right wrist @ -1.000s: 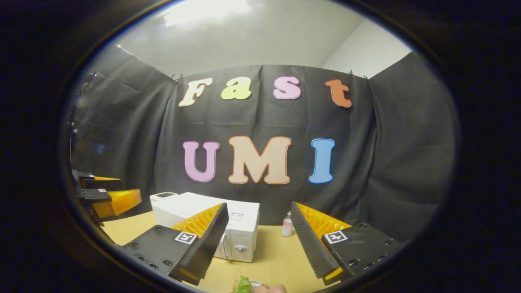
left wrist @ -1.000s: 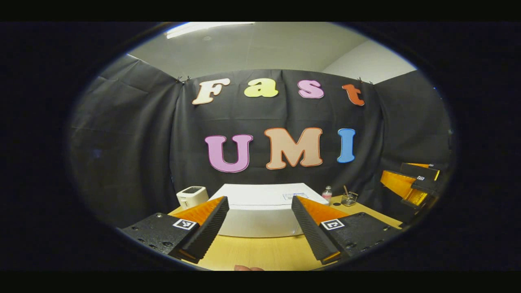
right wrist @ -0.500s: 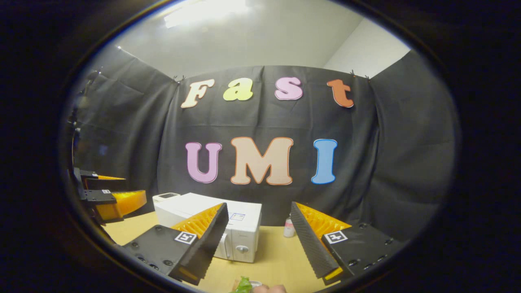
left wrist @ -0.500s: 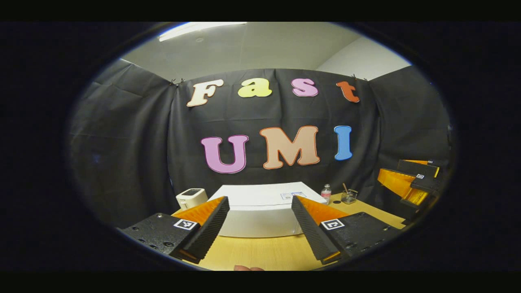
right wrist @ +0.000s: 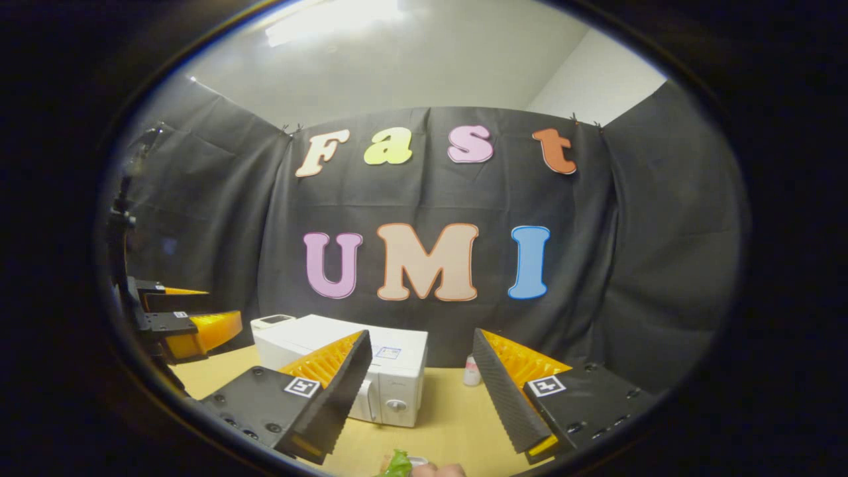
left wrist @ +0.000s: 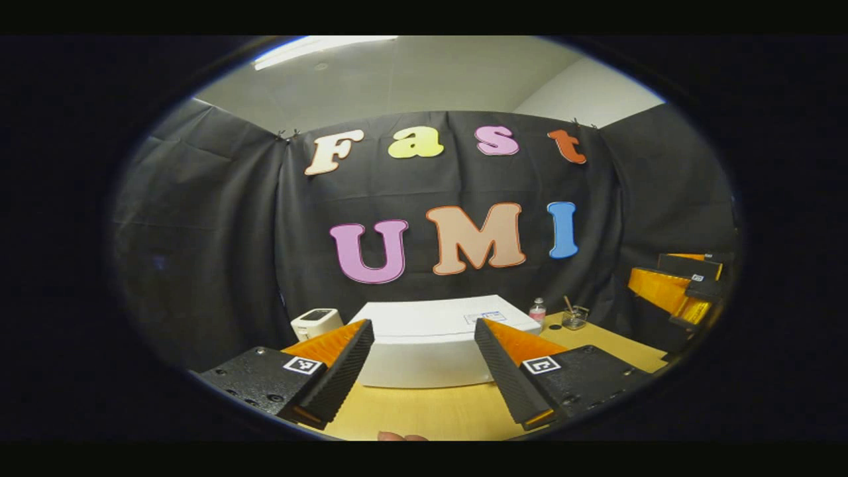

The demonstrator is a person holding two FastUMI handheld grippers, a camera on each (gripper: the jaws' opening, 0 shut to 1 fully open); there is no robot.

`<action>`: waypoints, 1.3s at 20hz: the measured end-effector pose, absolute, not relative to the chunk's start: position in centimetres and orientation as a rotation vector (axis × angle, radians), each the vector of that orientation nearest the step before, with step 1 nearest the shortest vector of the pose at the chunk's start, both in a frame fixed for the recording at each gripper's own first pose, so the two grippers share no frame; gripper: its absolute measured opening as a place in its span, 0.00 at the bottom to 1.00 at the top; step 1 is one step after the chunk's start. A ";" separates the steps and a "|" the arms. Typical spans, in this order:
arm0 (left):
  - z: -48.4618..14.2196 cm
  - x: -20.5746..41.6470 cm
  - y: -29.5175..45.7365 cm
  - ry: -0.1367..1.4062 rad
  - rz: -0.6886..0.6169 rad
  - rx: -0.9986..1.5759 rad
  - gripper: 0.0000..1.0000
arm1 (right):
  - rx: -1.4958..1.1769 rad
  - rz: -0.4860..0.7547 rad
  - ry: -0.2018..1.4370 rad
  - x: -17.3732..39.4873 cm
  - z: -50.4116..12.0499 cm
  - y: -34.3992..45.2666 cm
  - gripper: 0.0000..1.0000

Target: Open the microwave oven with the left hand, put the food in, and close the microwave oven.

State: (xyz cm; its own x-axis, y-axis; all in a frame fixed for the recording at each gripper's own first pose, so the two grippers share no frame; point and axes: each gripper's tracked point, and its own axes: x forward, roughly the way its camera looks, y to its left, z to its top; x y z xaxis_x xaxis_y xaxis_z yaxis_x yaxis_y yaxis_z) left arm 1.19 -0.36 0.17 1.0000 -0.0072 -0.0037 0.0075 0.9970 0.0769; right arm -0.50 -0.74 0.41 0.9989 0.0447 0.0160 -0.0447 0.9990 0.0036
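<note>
Left gripper view: The left gripper (left wrist: 424, 371) is hovering above the wooden table (left wrist: 424, 414) with its jaws spread wide and nothing sitting between them. The white microwave oven (left wrist: 434, 341) is standing on the table directly ahead, framed between the two fingers and apart from them; its door is sitting closed. A small white device (left wrist: 316, 323) is resting just beside the microwave's left side. A small bottle (left wrist: 537, 310) and a clear glass container (left wrist: 574, 318) are standing near the microwave's right rear corner. The right gripper (left wrist: 676, 295) is showing at the far right edge, well apart from the microwave.

Right gripper view: The right gripper (right wrist: 421, 391) is likewise hanging released, with its jaws wide and empty. The microwave oven (right wrist: 371, 371) is sitting ahead and slightly left, partly hidden behind the left finger, with a round knob facing the camera. The food (right wrist: 399, 464), a green leafy item, is lying at the bottom edge of the view on the table (right wrist: 437, 424), near the front of the microwave and below the fingers. The left gripper (right wrist: 182, 318) is showing at the far left edge, with its jaws parted.
</note>
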 end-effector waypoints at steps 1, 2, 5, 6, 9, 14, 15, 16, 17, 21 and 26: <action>0.4 1.7 -0.3 -0.010 -0.006 0.085 0.92 | -0.002 0.044 -0.017 -0.6 0.4 -0.8 0.96; 0.2 2.2 -0.4 -0.017 -0.008 0.088 0.92 | -0.007 0.043 -0.015 -0.7 0.4 -0.8 0.96; -2.4 3.8 -1.6 0.016 -0.042 0.091 0.92 | -0.005 0.039 -0.020 -1.3 0.7 -1.0 0.96; -3.5 4.2 -2.0 0.029 -0.059 0.093 0.96 | -0.007 0.039 -0.020 -1.6 0.7 -1.0 0.96; -7.4 6.0 -3.5 0.069 -0.112 0.112 0.94 | -0.036 0.028 -0.023 -2.8 1.0 -1.5 0.96; -15.4 9.4 -7.9 0.199 -0.226 0.068 0.94 | -0.033 -0.010 0.005 -4.5 0.2 -2.5 0.97; -16.6 10.1 -8.6 0.219 -0.232 0.058 0.94 | -0.037 -0.025 0.009 -4.8 0.2 -3.0 0.96; -17.9 10.6 -9.1 0.243 -0.235 0.054 0.94 | -0.047 -0.039 0.008 -5.2 0.3 -3.5 0.96; -19.4 11.3 -10.0 0.273 -0.244 0.054 0.94 | -0.057 -0.052 0.007 -5.4 0.4 -3.9 0.96; -23.1 13.2 -12.1 0.337 -0.252 0.057 0.94 | -0.035 -0.103 0.009 -6.2 0.6 -5.5 0.96; -26.0 14.8 -13.5 0.414 -0.250 0.047 0.95 | -0.046 -0.163 0.031 -7.3 0.0 -8.2 0.96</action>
State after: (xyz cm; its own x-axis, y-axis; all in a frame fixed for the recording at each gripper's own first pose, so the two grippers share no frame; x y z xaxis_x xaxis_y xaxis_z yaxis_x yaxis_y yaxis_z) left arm 14.80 -13.55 -25.96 0.8855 -0.2303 -0.4036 0.2494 0.9684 -0.0054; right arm -7.34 -8.19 -0.03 0.9862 -0.1631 -0.0266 0.1617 0.9857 -0.0482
